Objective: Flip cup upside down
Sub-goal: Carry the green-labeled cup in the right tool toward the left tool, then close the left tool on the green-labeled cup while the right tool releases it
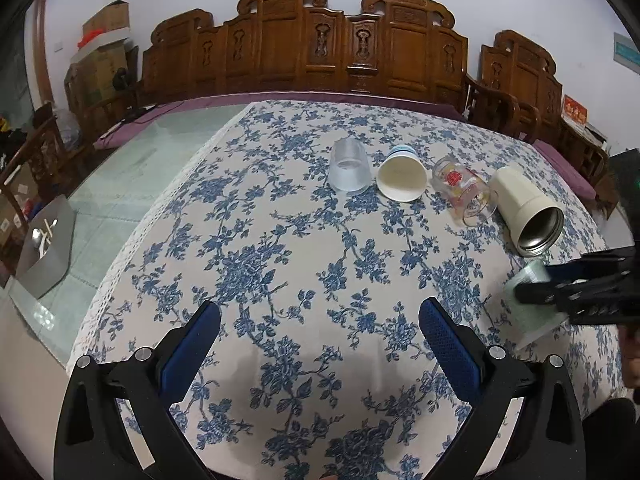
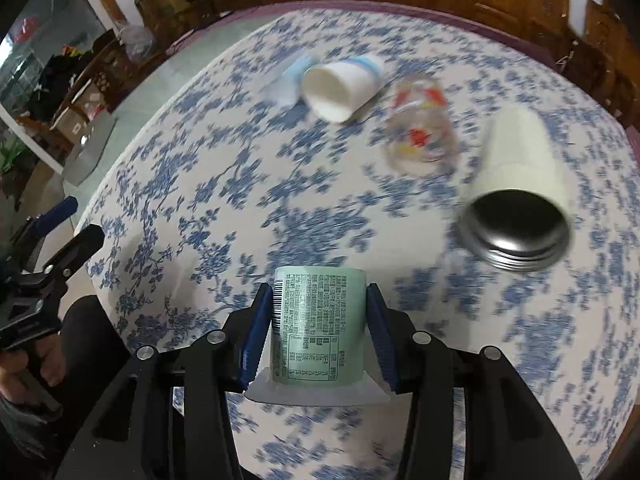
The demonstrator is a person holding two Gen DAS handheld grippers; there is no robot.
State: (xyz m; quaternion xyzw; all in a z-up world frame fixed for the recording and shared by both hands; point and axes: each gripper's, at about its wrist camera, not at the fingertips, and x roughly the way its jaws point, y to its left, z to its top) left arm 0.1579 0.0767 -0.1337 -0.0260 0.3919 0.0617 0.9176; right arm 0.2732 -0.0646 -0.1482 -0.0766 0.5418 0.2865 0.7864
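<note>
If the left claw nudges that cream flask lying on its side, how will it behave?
The flask would probably roll: it lies on its round side on the cloth. Its metal mouth and thick wall suggest it is stiff and fairly heavy, so unlikely to dent. The glass cup lies right beside it, so a roll that way would likely knock it.

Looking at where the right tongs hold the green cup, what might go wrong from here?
1. The right tongs pinch the pale green printed plastic cup by its smooth sides only; it may slip while being turned.
2. The cream steel-lined tumbler lies on its side close by; a wide swing might knock it rolling.
3. The right wrist view is motion-blurred, suggesting fast movement, which could make for a sloppy set-down.
</note>
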